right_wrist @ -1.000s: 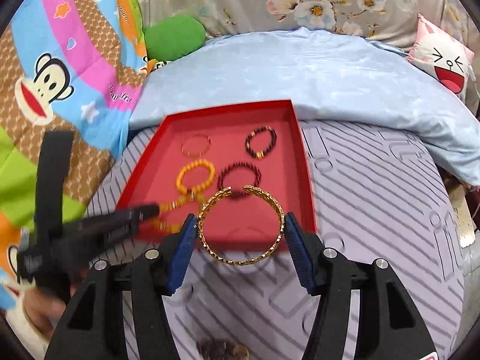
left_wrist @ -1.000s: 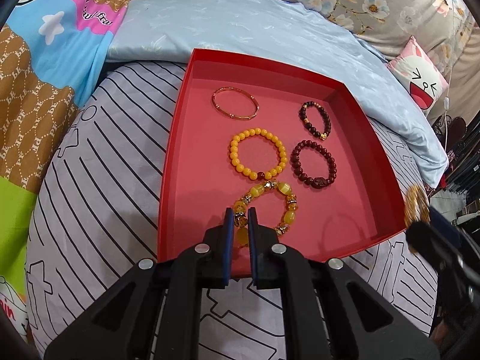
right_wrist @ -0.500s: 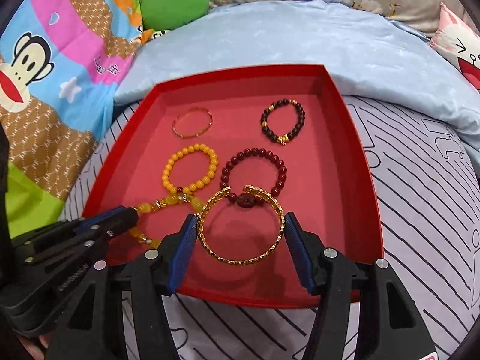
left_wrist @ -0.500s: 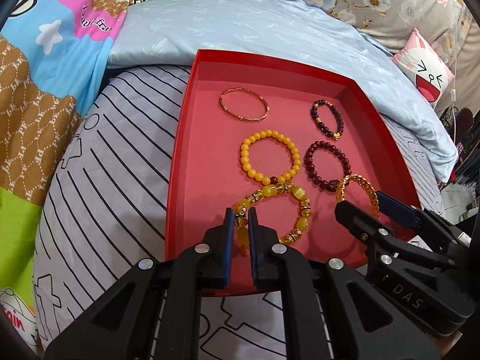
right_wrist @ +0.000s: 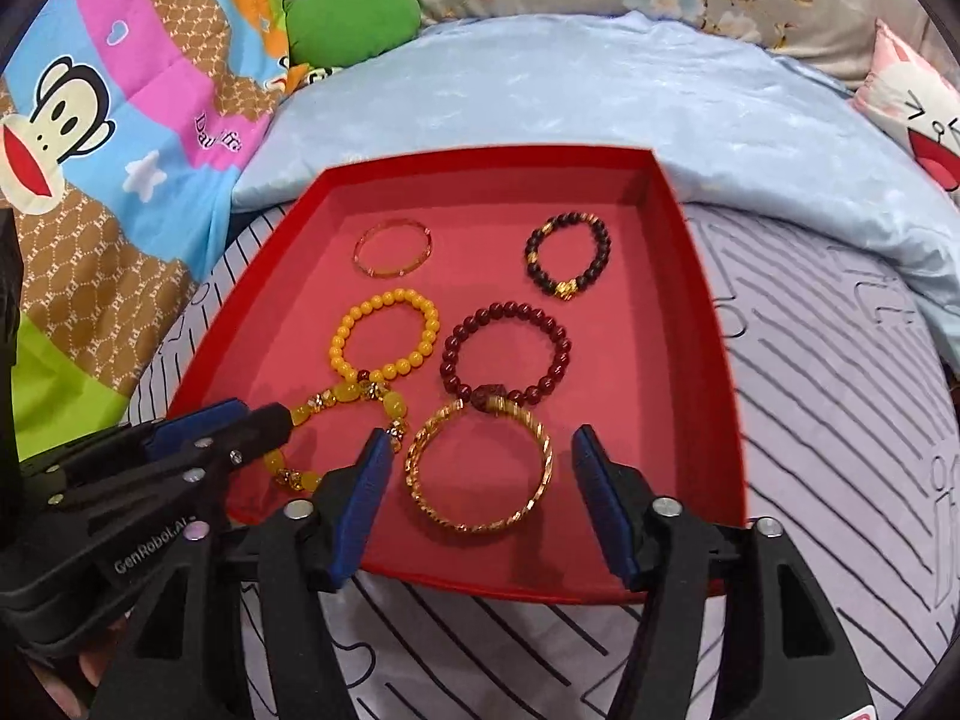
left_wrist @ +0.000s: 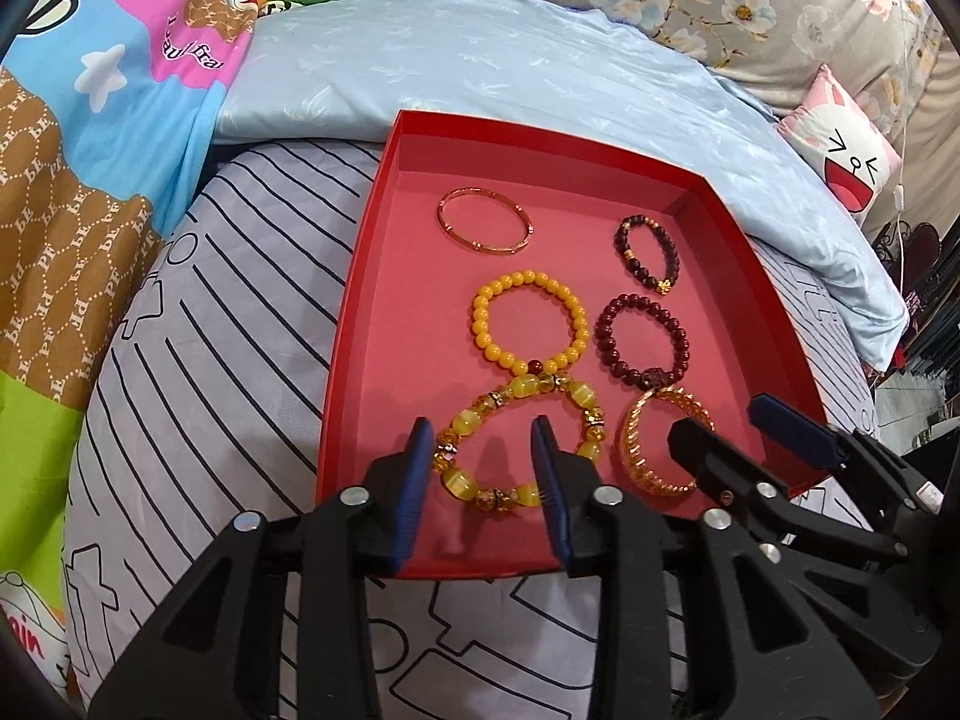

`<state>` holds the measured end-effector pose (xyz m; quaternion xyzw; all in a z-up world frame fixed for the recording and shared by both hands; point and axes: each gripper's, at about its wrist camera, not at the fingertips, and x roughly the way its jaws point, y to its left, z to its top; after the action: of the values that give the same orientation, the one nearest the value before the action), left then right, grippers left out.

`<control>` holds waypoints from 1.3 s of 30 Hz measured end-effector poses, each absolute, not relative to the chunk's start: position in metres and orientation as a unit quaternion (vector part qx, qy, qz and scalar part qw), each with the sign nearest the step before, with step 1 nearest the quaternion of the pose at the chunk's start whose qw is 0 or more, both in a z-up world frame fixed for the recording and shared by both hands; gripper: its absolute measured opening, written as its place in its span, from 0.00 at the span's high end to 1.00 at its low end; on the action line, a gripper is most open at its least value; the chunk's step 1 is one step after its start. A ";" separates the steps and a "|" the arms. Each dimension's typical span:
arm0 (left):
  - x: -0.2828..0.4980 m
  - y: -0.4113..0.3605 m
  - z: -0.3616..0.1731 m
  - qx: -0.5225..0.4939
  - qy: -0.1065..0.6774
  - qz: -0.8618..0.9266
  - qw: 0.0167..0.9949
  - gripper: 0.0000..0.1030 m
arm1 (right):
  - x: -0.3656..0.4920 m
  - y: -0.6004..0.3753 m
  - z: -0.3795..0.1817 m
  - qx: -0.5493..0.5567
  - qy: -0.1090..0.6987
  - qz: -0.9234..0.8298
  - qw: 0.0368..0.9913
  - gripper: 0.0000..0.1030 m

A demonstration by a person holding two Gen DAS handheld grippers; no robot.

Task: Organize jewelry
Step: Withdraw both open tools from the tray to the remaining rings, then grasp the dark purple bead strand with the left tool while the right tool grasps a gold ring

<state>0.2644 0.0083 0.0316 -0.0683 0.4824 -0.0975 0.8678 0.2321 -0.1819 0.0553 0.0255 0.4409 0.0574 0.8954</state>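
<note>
A red tray (left_wrist: pixel 354 300) (right_wrist: pixel 708 324) lies on the bed. My left gripper (left_wrist: pixel 482 426) (right_wrist: pixel 252 417) hovers over its near left corner, jaws opening. Part of a chunky yellow-bead bracelet (left_wrist: pixel 576 393) (right_wrist: pixel 393 405) lies between them on the tray floor, untouched by the pads. My right gripper (right_wrist: pixel 480 438) (left_wrist: pixel 732 420) is also opening, and its pads stand clear on both sides of a gold bangle (right_wrist: pixel 543 456) (left_wrist: pixel 651 474) lying flat. Farther back lie a yellow bead bracelet (left_wrist: pixel 480 318), a maroon one (left_wrist: pixel 606 336), a dark one (left_wrist: pixel 648 261) and a thin gold bangle (left_wrist: pixel 486 228).
The tray rests on a grey cover with black lines (left_wrist: pixel 210 360). A pale blue quilt (left_wrist: pixel 480 60) lies behind it, a bright cartoon blanket (right_wrist: pixel 90 150) and green plush (right_wrist: pixel 354 18) to the left, a pink-and-white pillow (left_wrist: pixel 840 150) at the right.
My left gripper's jaws have parted off the chunky yellow bracelet. My right gripper came down into the tray with the gold bangle and let it go; it now lies flat.
</note>
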 end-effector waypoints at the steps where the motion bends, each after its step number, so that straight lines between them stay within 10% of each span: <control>1: 0.263 0.009 0.033 -0.070 0.481 -0.098 0.868 0.68 | 0.230 -0.183 0.058 0.027 0.439 0.056 0.897 0.39; 39: 0.110 -0.010 0.036 -0.056 0.510 -0.143 0.846 0.62 | 0.054 -0.243 0.056 0.056 0.450 0.004 0.891 0.40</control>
<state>0.1105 -0.0105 0.0361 -0.0557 0.5102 -0.1432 0.8462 0.0538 -0.2428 0.0562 0.0562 0.4498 0.0041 0.8914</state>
